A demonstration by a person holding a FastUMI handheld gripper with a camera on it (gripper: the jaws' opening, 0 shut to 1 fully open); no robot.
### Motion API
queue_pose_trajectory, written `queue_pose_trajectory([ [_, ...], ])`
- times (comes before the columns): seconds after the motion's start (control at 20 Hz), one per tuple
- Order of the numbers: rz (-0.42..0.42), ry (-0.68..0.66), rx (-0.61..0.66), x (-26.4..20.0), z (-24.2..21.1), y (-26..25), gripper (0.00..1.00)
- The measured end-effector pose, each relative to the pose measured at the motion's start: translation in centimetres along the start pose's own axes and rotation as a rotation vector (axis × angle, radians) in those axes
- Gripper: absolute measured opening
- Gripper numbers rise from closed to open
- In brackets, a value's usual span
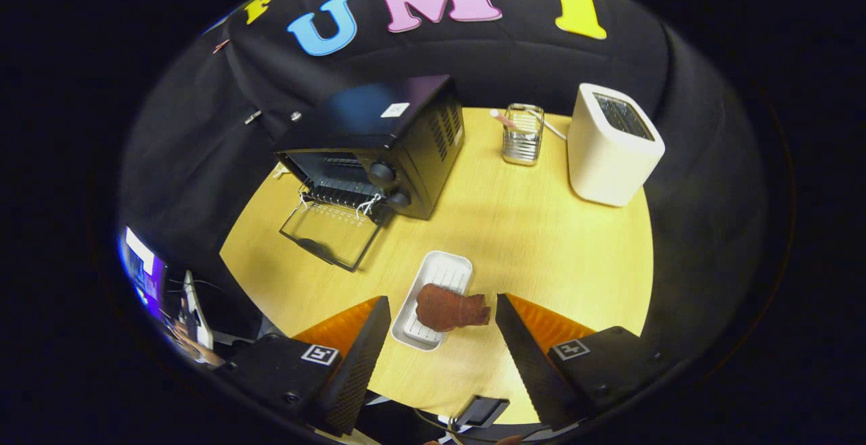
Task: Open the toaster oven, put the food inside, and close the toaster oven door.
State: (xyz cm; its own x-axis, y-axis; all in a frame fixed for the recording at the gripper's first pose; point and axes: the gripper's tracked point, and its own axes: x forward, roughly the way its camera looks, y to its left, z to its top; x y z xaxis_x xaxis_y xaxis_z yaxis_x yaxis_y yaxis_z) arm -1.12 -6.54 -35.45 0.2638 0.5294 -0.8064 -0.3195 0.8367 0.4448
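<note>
Gripper [443, 310] wide open above the food [450, 307] — oven [379, 144] door already down.

The two fingers stand far apart, touching nothing; between them lies a brown piece of food, resting on the near end of a white ridged tray [436, 276] and hanging a little over its edge toward the right finger. The tray sits on a pale wooden table [541, 242]. Beyond the fingers and to their left stands the black oven with its glass door [331, 235] folded flat onto the table, the rack visible inside and two knobs [389, 184] beside the opening. Farther ahead, a small wire holder [522, 135] — and to its right, well apart from the oven, a white toaster [612, 144].
</note>
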Motion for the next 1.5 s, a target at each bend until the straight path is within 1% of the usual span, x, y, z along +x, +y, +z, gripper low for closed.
queue_pose_trajectory([
  [0.15, 0.052, 0.076, 0.052, 2.4, -1.3, -2.1, 0.97],
  [0.25, 0.089, 0.134, 0.081, 3.9, -2.5, -2.9, 0.94],
  [0.3, 0.112, 0.151, 0.101, 4.5, -2.7, -2.9, 0.87],
  [0.35, 0.129, 0.159, 0.12, 5.1, -2.8, -3.1, 0.83],
  [0.4, 0.15, 0.166, 0.134, 5.6, -3.0, -3.0, 0.74],
  [0.45, 0.171, 0.172, 0.144, 6.0, -3.2, -2.8, 0.7],
  [0.55, 0.201, 0.201, 0.152, 6.6, -3.9, -2.5, 0.55],
  [0.65, 0.202, 0.216, 0.176, 7.0, -4.1, -2.8, 0.33],
  [0.7, 0.199, 0.198, 0.184, 6.9, -3.4, -2.8, 0.25],
  [0.8, 0.188, 0.197, 0.16, 6.8, -3.7, -2.8, 0.2],
  [0.95, 0.167, 0.202, 0.142, 6.6, -4.0, -2.7, 0.2],
  [1.1, 0.169, 0.194, 0.136, 6.0, -3.9, -2.1, 0.2],
  [1.15, 0.162, 0.184, 0.132, 6.1, -3.7, -2.0, 0.15],
  [1.25, 0.137, 0.154, 0.118, 5.4, -3.5, -1.8, 0.13],
  [1.35, 0.106, 0.109, 0.112, 4.7, -3.0, -1.6, 0.13],
  [1.5, 0.084, -0.001, 0.121, 2.8, -1.0, 0.0, 0.13],
])
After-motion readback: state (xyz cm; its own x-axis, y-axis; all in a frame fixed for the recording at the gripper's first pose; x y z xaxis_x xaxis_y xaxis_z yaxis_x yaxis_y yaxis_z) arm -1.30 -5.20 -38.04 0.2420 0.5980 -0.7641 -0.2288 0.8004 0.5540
